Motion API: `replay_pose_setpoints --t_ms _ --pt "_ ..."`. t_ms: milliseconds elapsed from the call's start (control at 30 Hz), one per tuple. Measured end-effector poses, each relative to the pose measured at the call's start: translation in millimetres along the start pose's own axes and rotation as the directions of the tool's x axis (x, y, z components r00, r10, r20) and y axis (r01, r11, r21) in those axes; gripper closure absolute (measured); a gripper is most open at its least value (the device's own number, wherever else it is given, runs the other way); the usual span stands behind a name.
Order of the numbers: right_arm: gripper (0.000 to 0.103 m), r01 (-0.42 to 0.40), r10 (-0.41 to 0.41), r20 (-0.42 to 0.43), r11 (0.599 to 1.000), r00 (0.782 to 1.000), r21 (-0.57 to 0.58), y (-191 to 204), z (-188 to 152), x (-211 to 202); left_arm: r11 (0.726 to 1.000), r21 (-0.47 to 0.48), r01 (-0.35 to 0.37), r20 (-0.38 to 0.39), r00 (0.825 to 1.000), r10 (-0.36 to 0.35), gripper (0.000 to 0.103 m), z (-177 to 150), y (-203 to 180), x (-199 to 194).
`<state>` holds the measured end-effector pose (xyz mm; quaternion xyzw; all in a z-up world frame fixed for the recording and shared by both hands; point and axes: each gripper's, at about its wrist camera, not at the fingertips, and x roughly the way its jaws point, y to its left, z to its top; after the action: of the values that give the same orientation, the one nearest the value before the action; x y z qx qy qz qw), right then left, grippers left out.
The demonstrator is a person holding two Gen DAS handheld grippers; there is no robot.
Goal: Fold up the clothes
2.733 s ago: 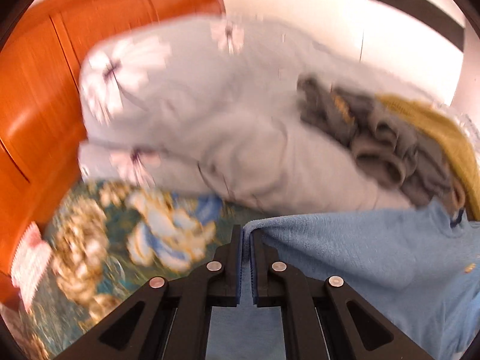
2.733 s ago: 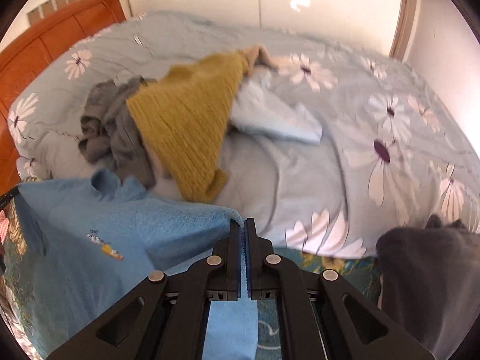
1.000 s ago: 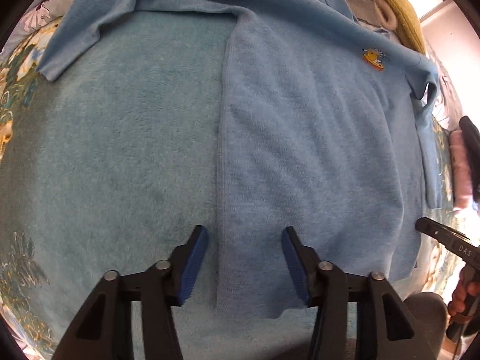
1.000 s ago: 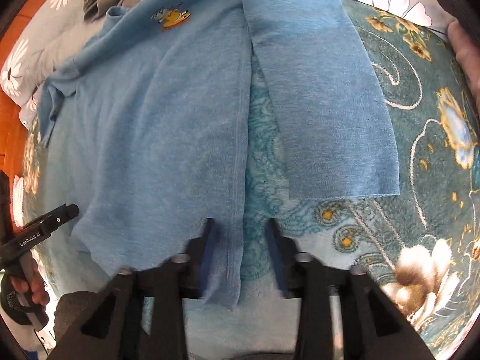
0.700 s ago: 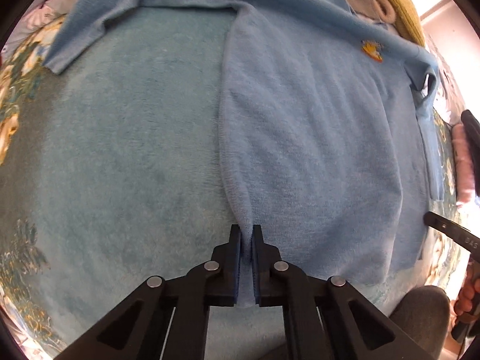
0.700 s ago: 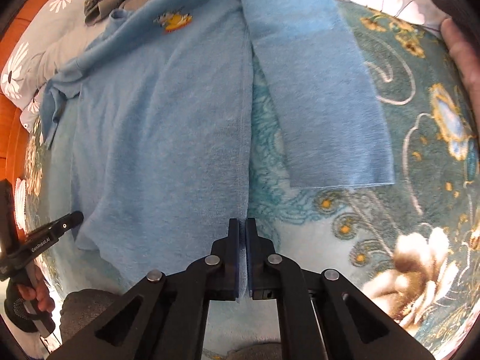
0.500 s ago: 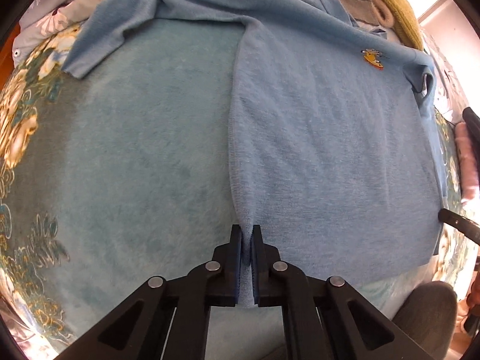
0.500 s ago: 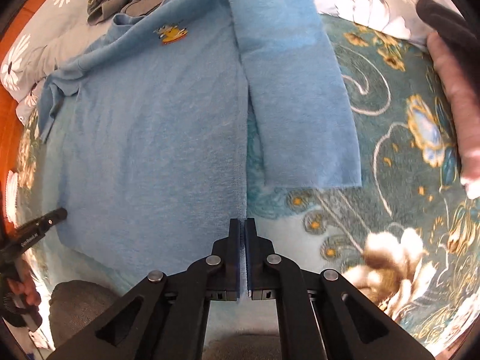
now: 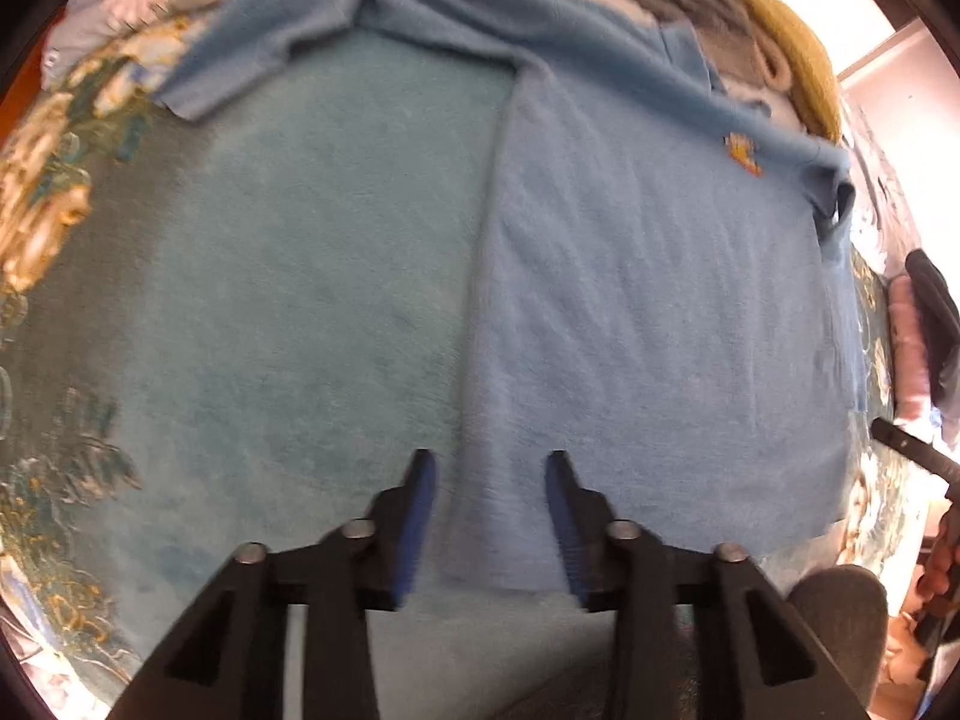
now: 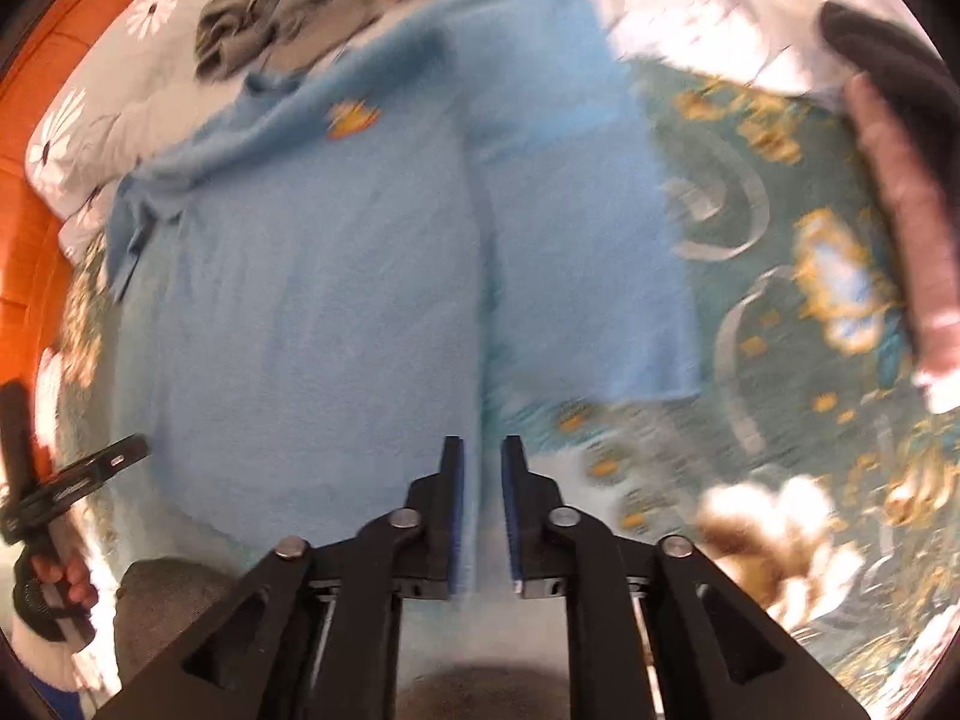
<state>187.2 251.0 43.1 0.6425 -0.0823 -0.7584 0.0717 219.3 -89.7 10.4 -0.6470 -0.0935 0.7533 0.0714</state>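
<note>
A light blue sweater point(image 9: 648, 300) with a small orange emblem point(image 9: 741, 153) lies spread flat on a teal blanket, sleeves out to both sides. It also shows in the right wrist view point(image 10: 312, 300). My left gripper point(image 9: 489, 468) is open, its jaws either side of the sweater's lower left hem corner. My right gripper point(image 10: 482, 450) is open a little over the sweater's lower right side seam, with the right sleeve point(image 10: 576, 228) lying beside it.
The teal blanket point(image 9: 270, 276) has gold floral patterns point(image 10: 840, 288). A pile of grey point(image 10: 270, 12) and mustard clothes point(image 9: 786, 36) lies beyond the collar on a grey floral duvet. A wooden headboard point(image 10: 24, 228) stands at the left.
Both grippers were shut on the sweater's lower hem corners half a second ago. Both have now opened and let the hem go; it lies flat on the blanket.
</note>
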Motion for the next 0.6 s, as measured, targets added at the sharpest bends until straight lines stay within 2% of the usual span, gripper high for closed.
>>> replay_pose_setpoints --t_ms 100,133,233,300,367,467,600 --pt "0.079 0.026 -0.028 0.021 0.996 0.999 0.09 -14.7 -9.5 -8.4 0.999 -0.037 0.01 0.049 0.999 -0.009 0.052 0.4 4.0 -13.8" --pt "0.079 0.051 -0.054 0.021 0.991 0.998 0.124 -10.6 -16.1 -7.4 0.999 -0.053 0.013 0.064 0.998 -0.01 0.051 1.0 4.3 -17.4" --pt "0.079 0.057 -0.059 0.003 0.973 0.998 0.226 -28.7 -17.4 2.5 0.994 -0.1 0.046 0.092 0.995 -0.037 0.049 6.2 19.2 -28.1" --pt "0.076 0.031 -0.032 -0.002 0.962 0.999 0.27 -43.9 -15.0 9.0 0.99 -0.119 0.072 0.105 0.993 -0.06 0.049 6.6 36.0 -36.5" --pt "0.063 0.016 -0.016 -0.004 0.952 1.0 0.304 -44.3 -13.1 17.4 0.987 -0.132 0.095 0.119 0.99 -0.08 0.048 6.5 41.9 -39.9" --pt "0.063 -0.001 0.001 -0.001 0.933 1.0 0.36 -43.3 -10.2 26.9 0.984 -0.136 0.116 0.133 0.986 -0.098 0.045 -3.4 59.0 -45.1" --pt "0.061 -0.026 0.018 0.023 0.907 1.0 0.42 -40.1 -7.2 32.8 0.982 -0.139 0.125 0.158 0.982 -0.103 0.045 -0.8 50.7 -43.4"
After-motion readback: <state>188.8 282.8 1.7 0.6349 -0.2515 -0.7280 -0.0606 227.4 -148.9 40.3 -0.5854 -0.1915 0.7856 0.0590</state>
